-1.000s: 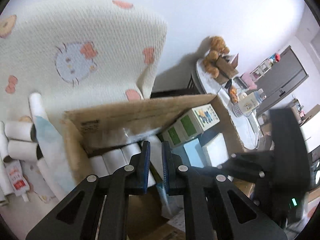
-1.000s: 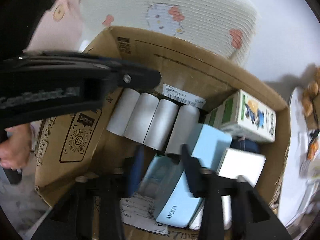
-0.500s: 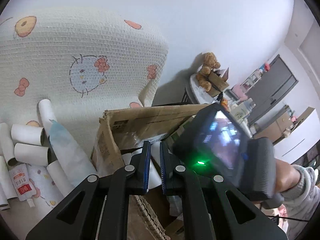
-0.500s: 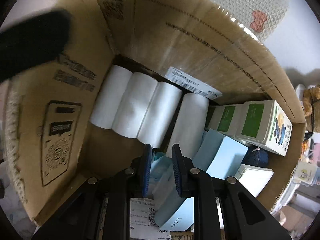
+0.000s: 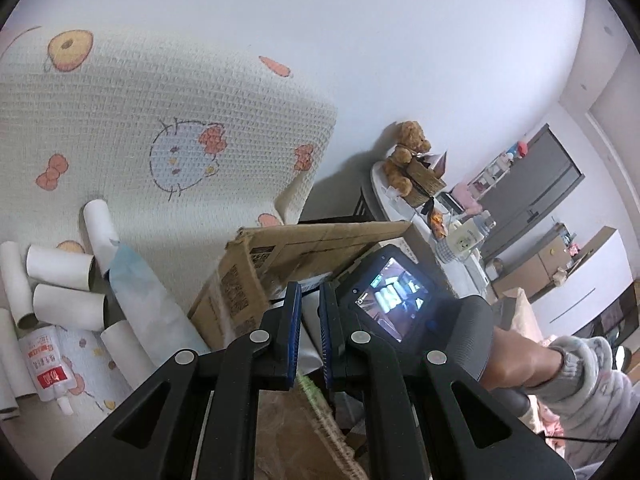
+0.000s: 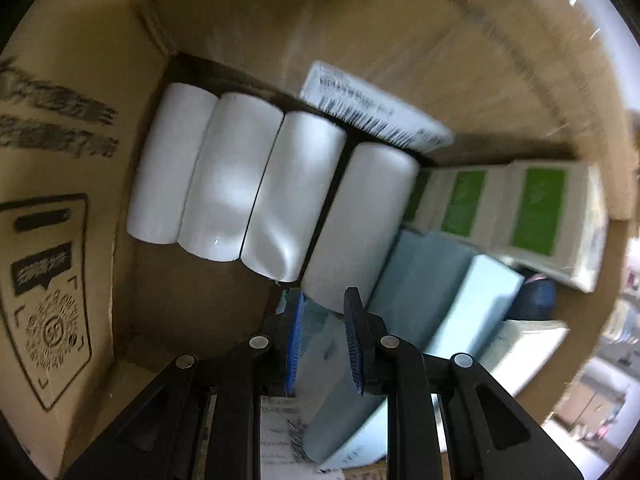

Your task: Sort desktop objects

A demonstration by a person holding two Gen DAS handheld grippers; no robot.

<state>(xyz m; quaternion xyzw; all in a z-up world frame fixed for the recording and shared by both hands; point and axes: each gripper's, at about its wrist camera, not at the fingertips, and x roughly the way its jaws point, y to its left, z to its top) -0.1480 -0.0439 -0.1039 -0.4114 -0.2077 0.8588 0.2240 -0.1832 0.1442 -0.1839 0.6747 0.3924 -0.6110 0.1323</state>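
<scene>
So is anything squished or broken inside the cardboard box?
Yes. Two of the four white rolls lined up in the cardboard box look dented: the third one has a crease near its lower end, and the second looks pressed in at the middle. The green-labelled cartons look fine.

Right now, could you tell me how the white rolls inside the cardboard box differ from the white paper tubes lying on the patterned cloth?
The white rolls in the cardboard box lie packed side by side in a neat row; the white paper tubes on the patterned cloth lie scattered at varied angles. The boxed rolls look glossy, the loose tubes matt with open, hollow ends. Both are white cylinders lying on their sides.
</scene>
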